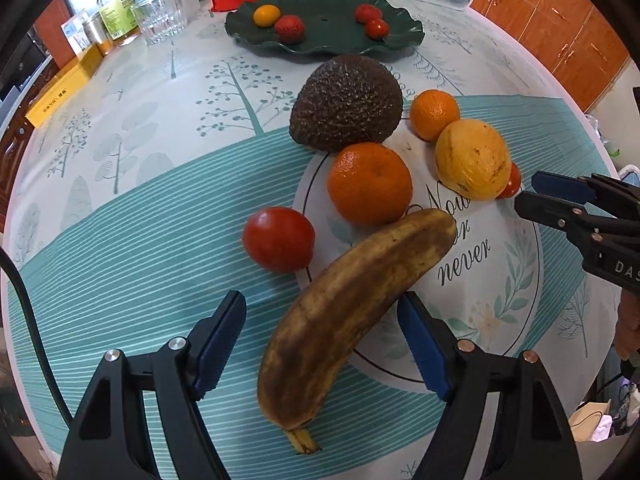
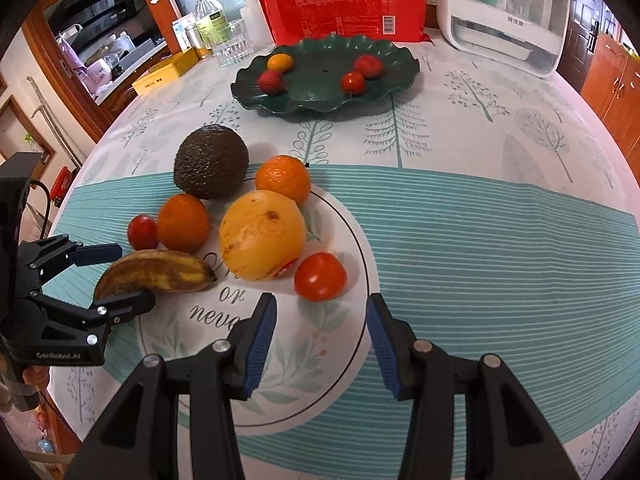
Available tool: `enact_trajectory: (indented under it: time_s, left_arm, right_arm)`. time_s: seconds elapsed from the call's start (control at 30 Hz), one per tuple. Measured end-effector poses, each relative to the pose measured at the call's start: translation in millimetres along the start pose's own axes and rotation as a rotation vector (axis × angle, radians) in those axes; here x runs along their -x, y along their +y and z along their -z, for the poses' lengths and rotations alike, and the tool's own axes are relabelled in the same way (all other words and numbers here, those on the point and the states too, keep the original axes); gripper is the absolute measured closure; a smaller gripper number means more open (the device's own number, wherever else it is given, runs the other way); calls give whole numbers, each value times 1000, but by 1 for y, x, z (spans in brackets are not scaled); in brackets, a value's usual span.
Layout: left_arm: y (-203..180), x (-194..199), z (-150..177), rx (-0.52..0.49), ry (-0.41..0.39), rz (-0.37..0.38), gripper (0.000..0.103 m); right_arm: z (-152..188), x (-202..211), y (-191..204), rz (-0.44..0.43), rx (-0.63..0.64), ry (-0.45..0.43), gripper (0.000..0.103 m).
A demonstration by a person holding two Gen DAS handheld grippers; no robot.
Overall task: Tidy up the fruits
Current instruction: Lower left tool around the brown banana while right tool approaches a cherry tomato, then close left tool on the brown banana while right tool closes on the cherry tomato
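A brown-spotted banana (image 1: 348, 316) lies on the tablecloth between the open jaws of my left gripper (image 1: 322, 304); the right pad looks close to or touching it. The banana also shows in the right wrist view (image 2: 156, 274), with the left gripper (image 2: 120, 276) around it. My right gripper (image 2: 320, 314) is open and empty, just short of a red tomato (image 2: 320, 276). Nearby lie a yellow fruit (image 2: 262, 236), two tangerines (image 2: 183, 222) (image 2: 283, 178), an avocado (image 2: 211, 161) and a second tomato (image 2: 142, 232). A green plate (image 2: 316, 98) at the back holds several small fruits.
A red package (image 2: 344, 4), a white appliance (image 2: 504, 16), a glass (image 2: 232, 46), bottles (image 2: 208, 16) and a yellow box (image 2: 164, 72) stand along the table's far edge. Wooden cabinets (image 1: 560, 32) are beyond the table at right.
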State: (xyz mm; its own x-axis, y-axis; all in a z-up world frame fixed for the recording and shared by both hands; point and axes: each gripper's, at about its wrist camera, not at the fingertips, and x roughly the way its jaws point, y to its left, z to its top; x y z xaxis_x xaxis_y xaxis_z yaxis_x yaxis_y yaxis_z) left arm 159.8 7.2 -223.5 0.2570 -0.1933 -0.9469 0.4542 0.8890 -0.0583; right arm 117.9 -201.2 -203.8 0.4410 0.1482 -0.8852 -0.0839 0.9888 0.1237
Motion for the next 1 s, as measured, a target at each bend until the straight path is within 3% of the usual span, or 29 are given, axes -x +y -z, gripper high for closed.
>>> enact_trajectory:
  time_s: [0.27, 0.63, 1.0]
  left_arm:
    - [-7, -5, -1, -19, -6, -15, 31]
    - [-15, -7, 0, -20, -14, -35, 34]
    - [-23, -5, 0, 24, -2, -57, 45]
  right_arm:
    - [-5, -10, 2, 16, 9, -9, 57]
    - [-6, -20, 3, 37, 28, -18, 68]
    - [-3, -18, 0, 29, 32, -32, 73]
